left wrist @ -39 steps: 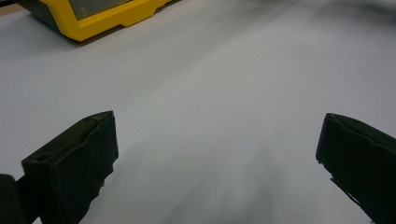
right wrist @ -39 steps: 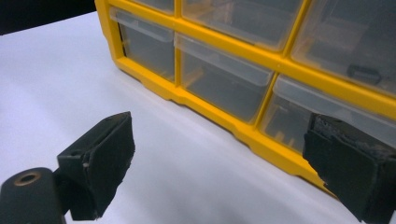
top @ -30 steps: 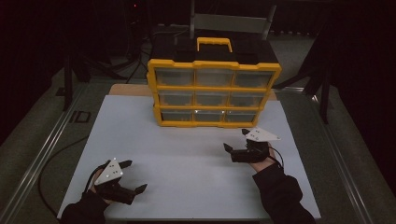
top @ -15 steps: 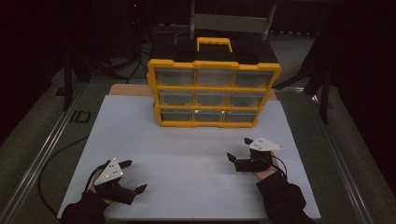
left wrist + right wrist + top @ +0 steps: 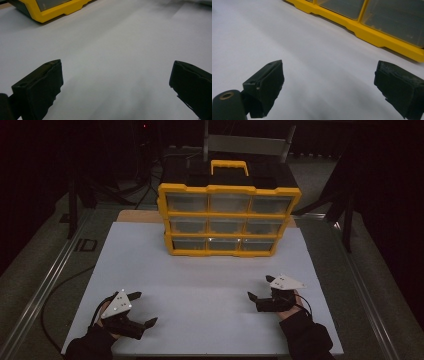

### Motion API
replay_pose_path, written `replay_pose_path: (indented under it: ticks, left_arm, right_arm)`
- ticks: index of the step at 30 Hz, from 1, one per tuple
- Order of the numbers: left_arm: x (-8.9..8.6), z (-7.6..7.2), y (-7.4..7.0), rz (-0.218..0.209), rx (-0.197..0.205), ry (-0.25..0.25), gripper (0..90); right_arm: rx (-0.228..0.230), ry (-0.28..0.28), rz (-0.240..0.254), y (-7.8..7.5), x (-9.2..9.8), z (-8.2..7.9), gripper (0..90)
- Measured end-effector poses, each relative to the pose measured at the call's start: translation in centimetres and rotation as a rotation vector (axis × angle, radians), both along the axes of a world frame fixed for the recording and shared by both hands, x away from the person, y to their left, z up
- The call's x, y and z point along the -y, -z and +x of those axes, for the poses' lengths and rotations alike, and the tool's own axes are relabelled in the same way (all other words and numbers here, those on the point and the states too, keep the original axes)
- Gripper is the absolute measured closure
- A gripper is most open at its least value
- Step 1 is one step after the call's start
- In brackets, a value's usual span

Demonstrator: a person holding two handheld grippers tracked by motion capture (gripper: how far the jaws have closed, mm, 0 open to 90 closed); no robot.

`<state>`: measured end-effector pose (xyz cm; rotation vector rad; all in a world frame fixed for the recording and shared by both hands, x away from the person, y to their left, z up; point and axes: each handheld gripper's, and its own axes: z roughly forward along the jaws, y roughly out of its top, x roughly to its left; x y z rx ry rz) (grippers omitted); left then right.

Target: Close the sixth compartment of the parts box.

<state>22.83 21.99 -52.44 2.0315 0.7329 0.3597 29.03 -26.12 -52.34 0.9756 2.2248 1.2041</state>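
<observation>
Jaws of both grippers stand wide apart, holding nothing. Right gripper (image 5: 261, 298) rests low on the white sheet (image 5: 210, 285), nearer to the yellow drawer organizer (image 5: 229, 219) than the left gripper (image 5: 142, 315), which sits at the near left corner. From the right gripper the organizer lies forward and to the left, its long axis running across the table, drawer fronts facing the person. Around the sheet lies a grey table (image 5: 350, 270); the room behind is dark.

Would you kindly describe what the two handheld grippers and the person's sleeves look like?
Both the left gripper and the right gripper are black, with two blocky jaws and a grey three-cornered plate on top. A thin dark cable loops by the right one. The sleeves are dark.
</observation>
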Motion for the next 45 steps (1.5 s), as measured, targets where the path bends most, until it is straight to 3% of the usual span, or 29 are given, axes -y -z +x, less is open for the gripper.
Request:
replay_pose_path:
  ticks: [18, 32, 45]
  left_arm:
    - [0.1, 0.0, 0.1, 0.005, -0.001, 0.002, 0.4]
    - [0.1, 0.0, 0.1, 0.006, -0.005, 0.001, 0.3]
    - [0.1, 0.0, 0.2, 0.011, -0.003, 0.002, 0.3]
  right_arm:
    - [-0.056, -0.020, -0.035, 1.1, 2.1, -1.2, 9.3]
    - [-0.057, 0.018, -0.082, 1.8, 3.1, -1.1, 9.3]
    - [-0.054, 0.007, -0.093, 1.9, 2.9, -0.9, 9.3]
